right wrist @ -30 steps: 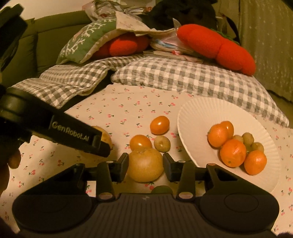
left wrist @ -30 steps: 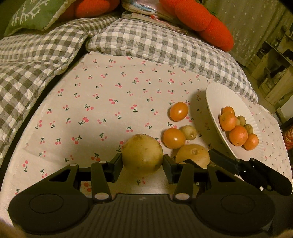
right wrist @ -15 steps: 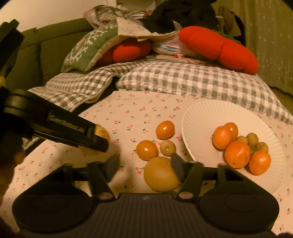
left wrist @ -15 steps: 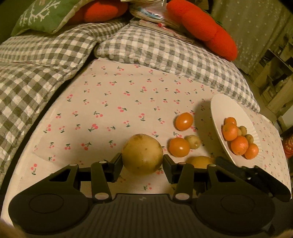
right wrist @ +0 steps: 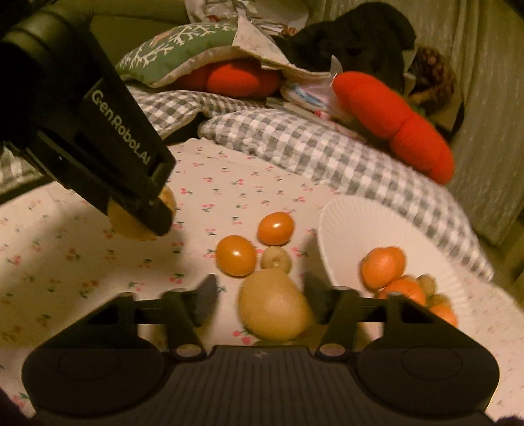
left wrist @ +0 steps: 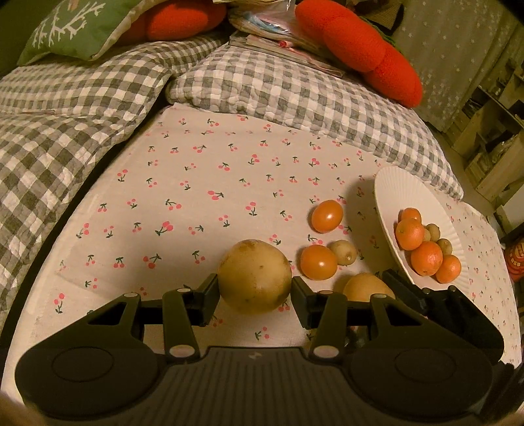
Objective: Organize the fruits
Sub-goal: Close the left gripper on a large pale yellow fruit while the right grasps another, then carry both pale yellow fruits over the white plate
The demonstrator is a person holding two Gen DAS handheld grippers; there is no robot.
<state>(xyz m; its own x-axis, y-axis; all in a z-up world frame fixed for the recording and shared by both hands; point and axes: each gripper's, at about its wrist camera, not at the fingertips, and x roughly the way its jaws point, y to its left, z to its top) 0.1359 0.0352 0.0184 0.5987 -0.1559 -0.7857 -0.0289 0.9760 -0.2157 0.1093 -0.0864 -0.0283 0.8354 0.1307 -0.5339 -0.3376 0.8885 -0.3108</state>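
Observation:
My left gripper is shut on a large round yellow-brown fruit, held just over the cherry-print cloth. The right wrist view shows that gripper at upper left. A second yellow-brown fruit lies on the cloth between the jaws of my right gripper. These jaws are closing, and a gap still shows at the left finger. Two glossy orange fruits and a small yellowish one lie loose ahead. A white plate on the right holds several oranges.
Grey checked quilts bound the cloth at the back and left. Red cushions and a green pillow lie beyond them. The plate sits near the cloth's right edge. Shelves stand at far right.
The right gripper's jaws let go of the yellow-brown fruit and spread; the fruit now lies on the cloth between them. The right gripper dipped and rolled. The left gripper kept its fruit.

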